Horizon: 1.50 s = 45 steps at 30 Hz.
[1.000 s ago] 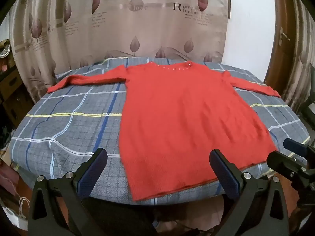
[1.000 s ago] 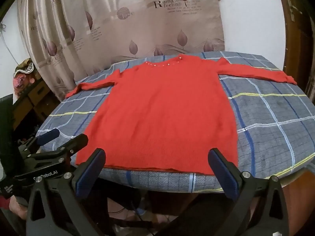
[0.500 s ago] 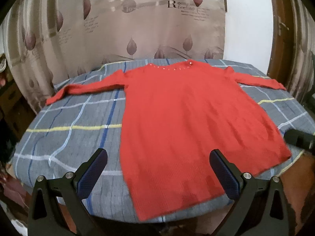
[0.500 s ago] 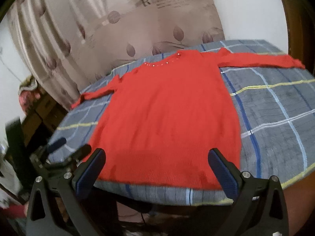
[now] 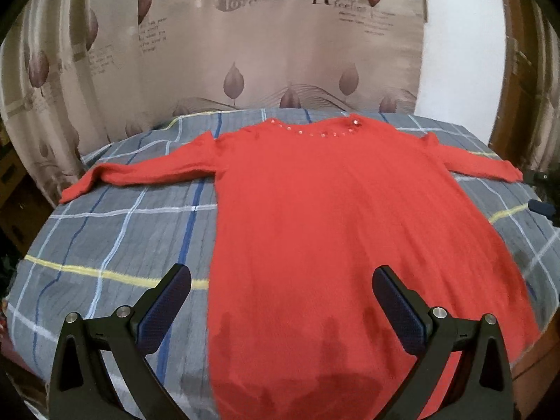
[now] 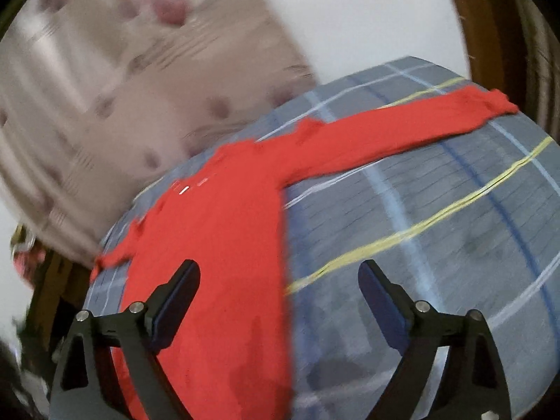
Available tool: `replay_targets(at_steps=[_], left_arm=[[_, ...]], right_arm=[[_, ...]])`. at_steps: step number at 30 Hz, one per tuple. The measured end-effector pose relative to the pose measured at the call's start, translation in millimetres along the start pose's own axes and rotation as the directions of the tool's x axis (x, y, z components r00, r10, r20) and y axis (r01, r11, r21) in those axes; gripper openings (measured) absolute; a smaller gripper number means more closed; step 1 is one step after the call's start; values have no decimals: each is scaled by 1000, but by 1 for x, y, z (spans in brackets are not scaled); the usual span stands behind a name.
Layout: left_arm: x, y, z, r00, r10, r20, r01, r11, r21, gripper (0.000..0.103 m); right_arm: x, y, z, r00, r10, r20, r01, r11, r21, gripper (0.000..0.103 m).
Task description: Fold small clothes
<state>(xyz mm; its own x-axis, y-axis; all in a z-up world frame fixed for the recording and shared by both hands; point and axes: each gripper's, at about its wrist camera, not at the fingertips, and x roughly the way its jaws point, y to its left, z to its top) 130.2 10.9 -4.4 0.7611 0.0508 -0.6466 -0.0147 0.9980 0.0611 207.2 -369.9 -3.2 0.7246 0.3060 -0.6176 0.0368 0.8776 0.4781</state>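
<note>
Since a second before, we had carried both grippers in over the table [image 5: 105, 231], so the near edge dropped out of sight and the red sweater [image 5: 315, 231] filled more of each view. The right wrist view had rolled and blurred — the sweater now ran slantwise across it. Our left gripper [image 5: 281, 304] hung over the lower hem, fingers wide apart, nothing between them. Our right gripper [image 6: 280, 301] straddled the sweater's right side edge, its jaws closing a little yet far apart, gripping nothing. The sweater lay flat, front up, on the grey plaid cloth — both sleeves spread outward, a row of beads [image 5: 315, 133] along the neckline.
</note>
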Motion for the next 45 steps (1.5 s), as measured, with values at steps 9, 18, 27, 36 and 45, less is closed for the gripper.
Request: replay_targets(at_steps=[9, 18, 27, 36, 45], left_arm=[[55, 1, 8, 998, 7, -63, -9, 1000, -30, 103], [81, 18, -1, 981, -45, -188, 20, 991, -130, 103], [84, 10, -4, 973, -24, -228, 1, 995, -99, 103], [76, 18, 3, 980, -52, -190, 27, 991, -133, 103], [51, 65, 30, 997, 71, -15, -72, 991, -112, 103]], right_arm=[[18, -147, 90, 994, -24, 106, -18, 927, 374, 84], [26, -262, 136, 987, -47, 152, -57, 786, 615, 81], [53, -250, 160, 988, -94, 126, 12, 846, 532, 63], [58, -245, 163, 991, -104, 82, 42, 837, 546, 6], [65, -72, 200, 978, 149, 148, -190, 929, 318, 6]])
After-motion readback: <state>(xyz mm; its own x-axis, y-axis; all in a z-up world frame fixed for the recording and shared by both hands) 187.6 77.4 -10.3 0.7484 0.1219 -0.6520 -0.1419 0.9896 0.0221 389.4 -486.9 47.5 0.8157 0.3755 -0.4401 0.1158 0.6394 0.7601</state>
